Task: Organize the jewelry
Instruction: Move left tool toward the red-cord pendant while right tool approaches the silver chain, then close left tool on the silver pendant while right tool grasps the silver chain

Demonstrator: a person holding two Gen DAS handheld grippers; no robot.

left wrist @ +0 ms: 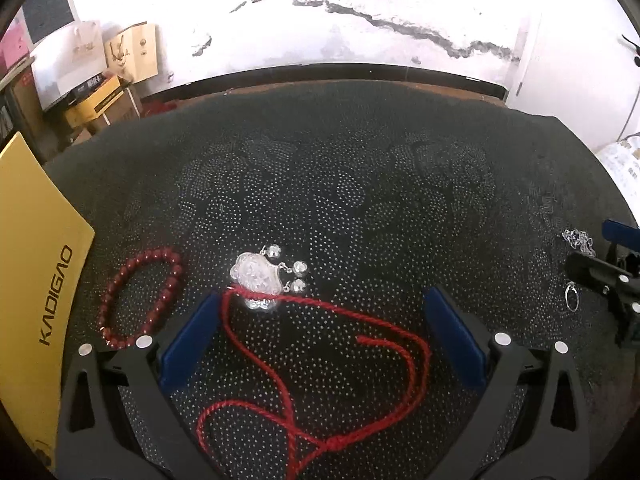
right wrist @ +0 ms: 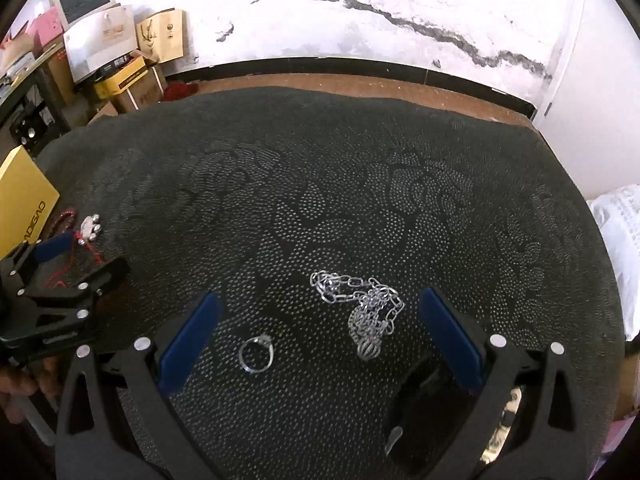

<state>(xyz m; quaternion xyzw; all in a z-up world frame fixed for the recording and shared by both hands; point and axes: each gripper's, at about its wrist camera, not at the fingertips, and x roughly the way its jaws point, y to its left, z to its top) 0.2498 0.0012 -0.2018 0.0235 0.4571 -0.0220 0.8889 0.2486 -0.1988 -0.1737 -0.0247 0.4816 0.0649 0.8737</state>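
Dotted dark cloth bears a silver-lock red cord necklace between the open left claw.

— Where did everything lie on the mat?

— I saw the box at the far left edge. The bead bracelet lay just beside it. To its right was the pendant, with its cord trailing back between my left gripper's fingers.

— And on the right?

— The ring and the chain lay near each other between my right gripper's fingers, ring on the left.
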